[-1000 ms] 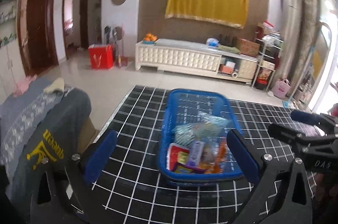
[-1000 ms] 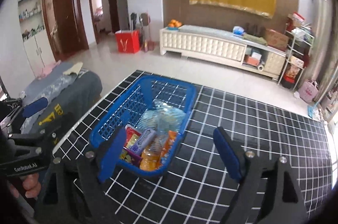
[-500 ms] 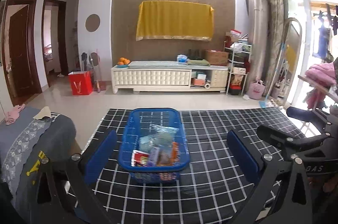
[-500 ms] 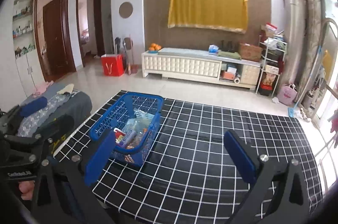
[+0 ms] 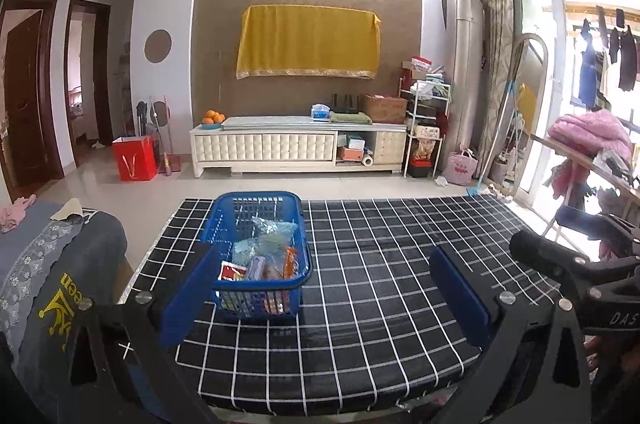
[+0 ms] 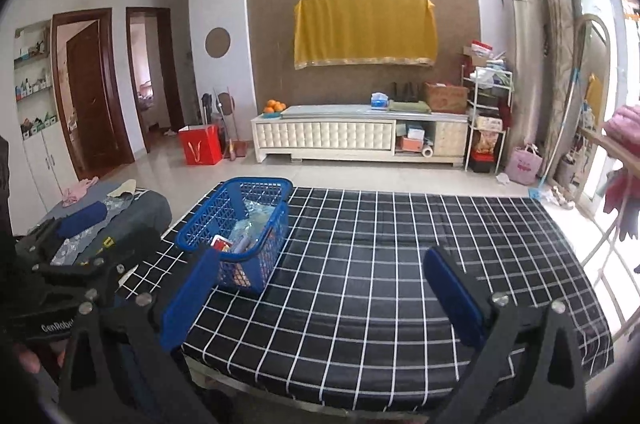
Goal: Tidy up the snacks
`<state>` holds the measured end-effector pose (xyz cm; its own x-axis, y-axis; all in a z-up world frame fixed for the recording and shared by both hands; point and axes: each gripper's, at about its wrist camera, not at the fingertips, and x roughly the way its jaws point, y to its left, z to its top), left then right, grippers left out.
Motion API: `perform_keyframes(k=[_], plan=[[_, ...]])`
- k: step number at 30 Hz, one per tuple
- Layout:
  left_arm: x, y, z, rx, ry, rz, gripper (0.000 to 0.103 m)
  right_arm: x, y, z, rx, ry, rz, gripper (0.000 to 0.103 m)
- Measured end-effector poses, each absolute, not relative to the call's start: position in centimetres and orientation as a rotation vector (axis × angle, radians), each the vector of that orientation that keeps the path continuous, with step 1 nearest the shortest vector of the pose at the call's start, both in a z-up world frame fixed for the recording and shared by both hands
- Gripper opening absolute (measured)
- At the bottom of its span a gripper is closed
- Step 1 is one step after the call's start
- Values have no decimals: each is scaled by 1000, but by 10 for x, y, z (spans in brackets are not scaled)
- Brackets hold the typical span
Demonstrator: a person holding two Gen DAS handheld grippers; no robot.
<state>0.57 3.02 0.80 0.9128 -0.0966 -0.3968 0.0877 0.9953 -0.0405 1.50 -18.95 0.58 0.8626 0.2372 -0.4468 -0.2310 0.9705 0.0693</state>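
Snack packets [image 5: 260,260] sit jumbled in the blue basket [image 5: 259,288], labels unreadable. My left gripper [image 5: 324,290] and right gripper [image 6: 320,298] hang spread wide, holding nothing.

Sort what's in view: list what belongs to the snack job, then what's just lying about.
Job:
blue basket
snack packets inside it
left tool, open
right tool, open
checked table

Lying about:
red bag
oranges
pink bag
folded clothes
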Motion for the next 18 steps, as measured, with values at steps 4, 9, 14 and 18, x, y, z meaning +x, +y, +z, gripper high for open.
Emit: perform_keyframes(k=[4,9,14,18], plan=[[-4,24,4,3,414,-108,103,5,-193,-1,35,479,243,103],[-12,18,3,19,405,-114,103,-5,-197,-3,45,473,239,103],[-15,17,3,21,407,-117,103,-11,-200,-4,55,463,232,103],[-19,18,2,18,401,-116,103,-13,-201,-5,54,460,230,103]])
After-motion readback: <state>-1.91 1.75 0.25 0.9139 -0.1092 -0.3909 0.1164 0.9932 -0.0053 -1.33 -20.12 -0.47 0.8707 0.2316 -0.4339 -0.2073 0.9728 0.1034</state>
